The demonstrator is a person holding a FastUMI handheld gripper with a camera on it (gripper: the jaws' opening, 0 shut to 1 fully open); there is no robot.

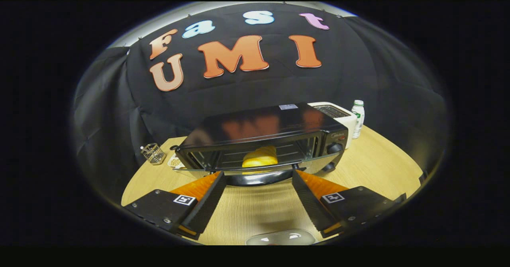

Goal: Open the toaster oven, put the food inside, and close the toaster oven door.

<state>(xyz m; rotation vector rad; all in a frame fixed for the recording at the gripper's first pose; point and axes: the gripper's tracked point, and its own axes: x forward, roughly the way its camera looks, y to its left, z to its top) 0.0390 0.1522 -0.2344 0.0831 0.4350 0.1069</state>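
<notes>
A black toaster oven (263,133) stands on the wooden table, just beyond my fingers. Its glass door (255,176) is folded down flat toward me, with the dark handle bar at its front edge. A yellow piece of food (259,158) rests inside on the wire rack. My gripper (258,177) is open, its two fingertips spread wide at the door's front edge, one near each end of the handle. Nothing sits between the fingers. Two dark knobs (334,148) are on the oven's right side.
A white toaster (338,113) and a small white bottle with a green label (357,118) stand behind the oven's right end. A small wire basket (153,154) sits left of the oven. A glossy clear object (281,238) lies on the round wooden table (255,211) close below me.
</notes>
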